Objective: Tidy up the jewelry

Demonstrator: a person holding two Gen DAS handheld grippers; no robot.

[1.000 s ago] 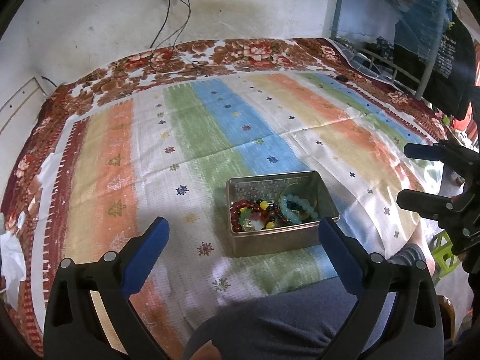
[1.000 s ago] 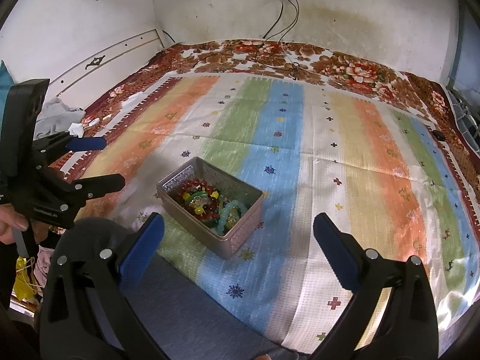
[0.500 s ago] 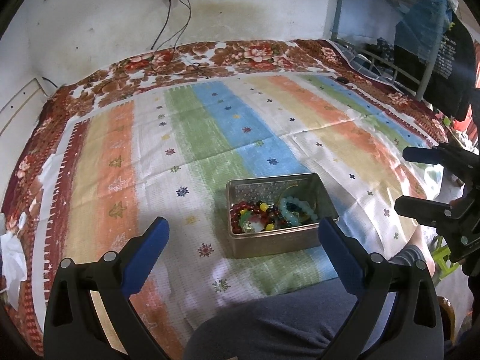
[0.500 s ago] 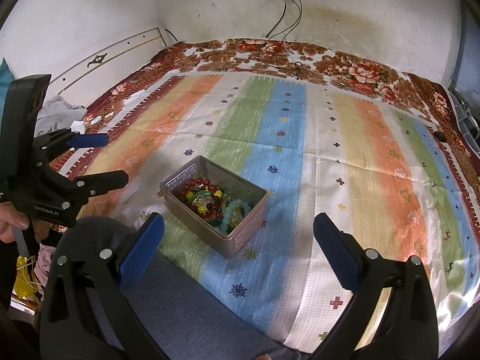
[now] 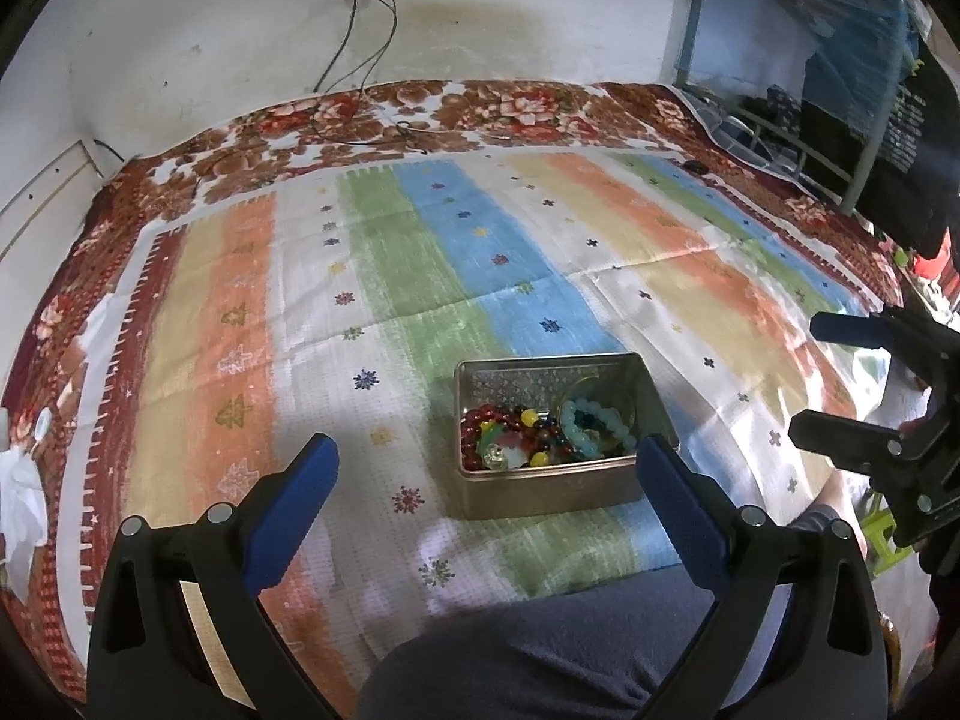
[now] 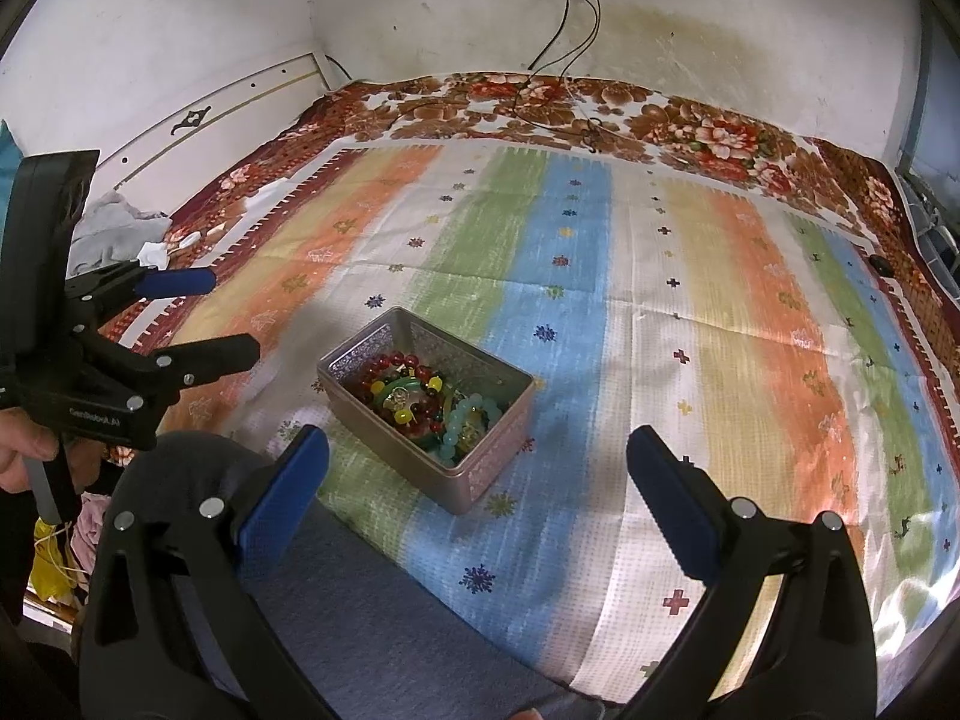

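A rectangular metal tin (image 5: 543, 485) stands on the striped bedspread; it also shows in the right wrist view (image 6: 474, 477). It holds a pile of beaded bracelets (image 5: 510, 435): dark red beads, yellow beads, a green piece and a pale turquoise bead bracelet (image 6: 465, 423). My left gripper (image 5: 486, 462) is open and empty, hovering just in front of the tin; it also shows in the right wrist view (image 6: 198, 315). My right gripper (image 6: 477, 459) is open and empty, near the tin's front corner; it also shows in the left wrist view (image 5: 807, 381).
The striped cloth (image 5: 420, 252) covers a bed with a floral blanket (image 5: 420, 114) at the back. Cables (image 6: 558, 30) hang from a wall socket. A metal rack (image 5: 780, 120) stands at the right. The person's grey-trousered knee (image 5: 570, 648) lies in front of the tin.
Both grippers have shifted slightly closer to the tin and stay open. The tin and beads have not moved.
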